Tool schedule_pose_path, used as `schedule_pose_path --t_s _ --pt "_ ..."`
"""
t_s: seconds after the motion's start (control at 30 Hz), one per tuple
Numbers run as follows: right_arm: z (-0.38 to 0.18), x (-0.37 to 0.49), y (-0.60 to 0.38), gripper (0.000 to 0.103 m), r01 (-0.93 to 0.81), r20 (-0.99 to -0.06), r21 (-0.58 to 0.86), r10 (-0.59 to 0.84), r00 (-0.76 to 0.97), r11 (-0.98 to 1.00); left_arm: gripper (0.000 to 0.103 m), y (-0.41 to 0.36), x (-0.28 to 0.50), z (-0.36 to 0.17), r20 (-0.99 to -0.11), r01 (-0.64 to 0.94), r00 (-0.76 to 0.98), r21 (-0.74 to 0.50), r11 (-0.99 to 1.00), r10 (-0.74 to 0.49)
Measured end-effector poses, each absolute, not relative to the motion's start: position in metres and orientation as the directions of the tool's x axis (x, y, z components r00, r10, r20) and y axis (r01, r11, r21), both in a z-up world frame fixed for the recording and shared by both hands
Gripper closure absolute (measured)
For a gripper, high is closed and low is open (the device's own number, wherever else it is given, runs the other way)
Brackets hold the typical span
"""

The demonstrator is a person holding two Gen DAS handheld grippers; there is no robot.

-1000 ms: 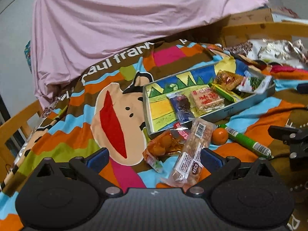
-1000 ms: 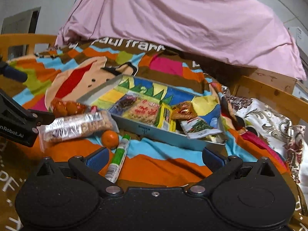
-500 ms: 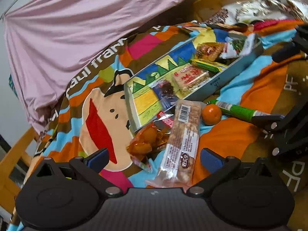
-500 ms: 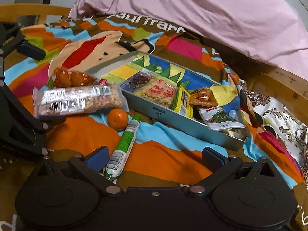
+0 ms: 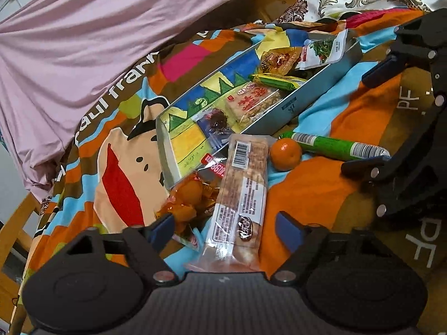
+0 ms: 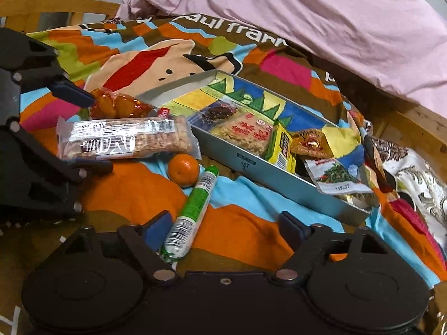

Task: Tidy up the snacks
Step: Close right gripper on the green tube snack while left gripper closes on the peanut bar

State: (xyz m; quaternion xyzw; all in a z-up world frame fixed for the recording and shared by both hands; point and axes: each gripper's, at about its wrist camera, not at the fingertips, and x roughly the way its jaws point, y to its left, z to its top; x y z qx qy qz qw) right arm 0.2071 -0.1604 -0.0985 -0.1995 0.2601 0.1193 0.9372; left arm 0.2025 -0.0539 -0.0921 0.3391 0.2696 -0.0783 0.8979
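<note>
A long clear-wrapped nut bar (image 5: 240, 195) lies on the colourful blanket between the fingers of my left gripper (image 5: 226, 229). Its jaws are closing, and a gap shows at each pad. A bag of orange candies (image 5: 187, 201) lies by the left pad. My right gripper (image 6: 223, 229) straddles the near end of a green tube (image 6: 195, 209). Its jaws are closing too, and the tube lies beside the left pad, not pinched. A mandarin (image 6: 183, 169) rests between the bar and the tube. The tin tray (image 6: 251, 170) holds several packets.
A pink sheet (image 6: 307, 14) is heaped behind the tray. Wooden rails (image 6: 56, 5) border the blanket on the left and right. Patterned silky fabric (image 6: 413, 178) lies past the tray's right end. Each gripper shows at the side of the other's view.
Both grippers have sunk toward the snacks and rolled. Their jaws have narrowed from wide open. The bar now sits deeper between the left fingers, the tube's end between the right.
</note>
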Motion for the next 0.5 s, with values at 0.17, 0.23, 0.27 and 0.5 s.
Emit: schedule_pose_path --t_s 0.17,0.23,0.27,0.5 --pt "-0.0991 0.2039 -0.156 0.053 -0.317 -0.515 -0.359 0.097 0.852 0.878 0.055 -0.0528 0.2018 -0.09 -0.563 0.348 0.826 0.528 0.774 0.013" --pt "-0.1007 0.205 -0.1572 0.053 -0.32 -0.525 -0.35 0.099 0.846 0.88 0.057 -0.0536 0.2015 -0.0904 -0.566 0.353 0.824 0.527 0.773 0.009" --pt "-0.1016 0.2059 -0.1577 0.053 -0.323 -0.531 -0.343 0.102 0.841 0.882 0.057 -0.0544 0.2012 -0.0913 -0.565 0.353 0.825 0.532 0.769 0.012" --pt "-0.0998 0.2093 -0.1608 0.082 -0.354 -0.574 -0.258 0.151 0.805 0.899 0.058 -0.0566 0.2045 -0.0929 -0.576 0.351 0.817 0.54 0.765 0.032"
